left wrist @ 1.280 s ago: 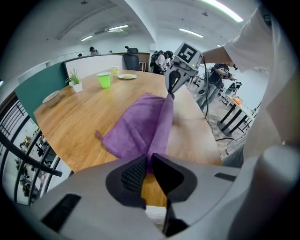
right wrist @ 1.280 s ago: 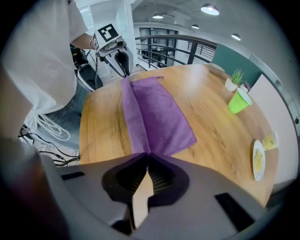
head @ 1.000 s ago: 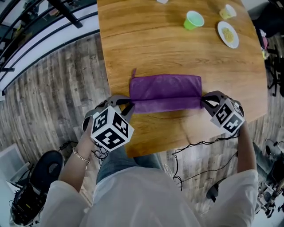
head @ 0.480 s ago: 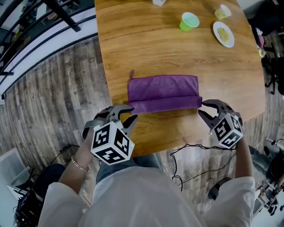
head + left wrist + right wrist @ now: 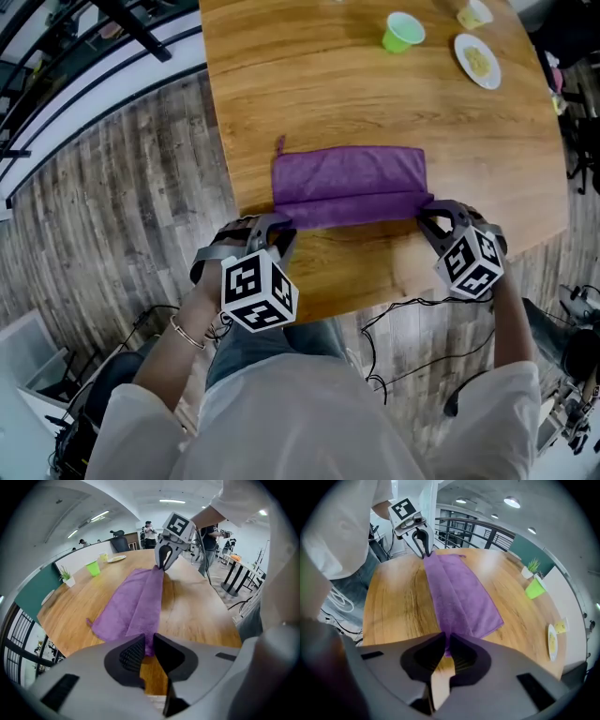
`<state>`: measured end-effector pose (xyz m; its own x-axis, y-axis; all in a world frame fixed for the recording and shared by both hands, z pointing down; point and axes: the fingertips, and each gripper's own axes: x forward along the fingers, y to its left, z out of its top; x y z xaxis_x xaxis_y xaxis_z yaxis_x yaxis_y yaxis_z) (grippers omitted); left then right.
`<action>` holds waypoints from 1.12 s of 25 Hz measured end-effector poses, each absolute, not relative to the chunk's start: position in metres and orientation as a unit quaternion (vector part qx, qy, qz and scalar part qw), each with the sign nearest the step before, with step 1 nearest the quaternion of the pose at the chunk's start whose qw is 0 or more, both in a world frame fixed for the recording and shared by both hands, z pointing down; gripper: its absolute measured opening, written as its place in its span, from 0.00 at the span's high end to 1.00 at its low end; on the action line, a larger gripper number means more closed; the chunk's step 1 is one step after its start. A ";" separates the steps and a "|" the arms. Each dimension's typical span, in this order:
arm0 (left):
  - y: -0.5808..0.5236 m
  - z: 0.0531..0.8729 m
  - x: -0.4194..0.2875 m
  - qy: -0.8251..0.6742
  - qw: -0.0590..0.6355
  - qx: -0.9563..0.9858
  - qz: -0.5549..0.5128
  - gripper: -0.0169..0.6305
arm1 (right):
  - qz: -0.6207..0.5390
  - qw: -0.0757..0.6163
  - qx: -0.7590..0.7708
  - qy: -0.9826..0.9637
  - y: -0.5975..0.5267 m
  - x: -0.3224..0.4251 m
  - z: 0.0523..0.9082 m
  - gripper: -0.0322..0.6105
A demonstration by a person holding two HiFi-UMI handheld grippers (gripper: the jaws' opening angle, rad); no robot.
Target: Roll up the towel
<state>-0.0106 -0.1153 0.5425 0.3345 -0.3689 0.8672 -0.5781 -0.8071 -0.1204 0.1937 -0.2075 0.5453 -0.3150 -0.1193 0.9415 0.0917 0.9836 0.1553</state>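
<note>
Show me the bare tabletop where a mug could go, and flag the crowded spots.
Free: the wide wood band between the towel and the green cup, and the table at its far left. Crowded: the far right corner, with the green cup, the plate and a small pale cup.

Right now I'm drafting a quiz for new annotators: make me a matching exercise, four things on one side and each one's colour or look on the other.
1 towel
2 cup
3 plate
4 table

A white, bearing something yellowish
B purple, near edge folded over
C brown wood grain
D green

Pairs: 1-B, 2-D, 3-A, 4-C
</note>
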 end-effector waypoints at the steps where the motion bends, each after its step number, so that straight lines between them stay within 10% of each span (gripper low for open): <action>1: -0.116 0.543 -0.011 -0.294 0.106 0.810 0.496 0.89 | -0.092 0.585 0.008 -0.805 -0.207 0.194 0.545 0.90; 28: -0.173 0.528 -0.041 -0.295 0.153 0.807 0.487 0.92 | 0.000 0.586 0.021 -0.810 -0.241 0.186 0.529 0.91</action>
<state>-0.0406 -0.1727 0.5275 0.3505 -0.3280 0.8773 -0.6260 -0.7787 -0.0410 0.1858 -0.2414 0.5291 -0.3130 -0.0341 0.9491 -0.0351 0.9991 0.0243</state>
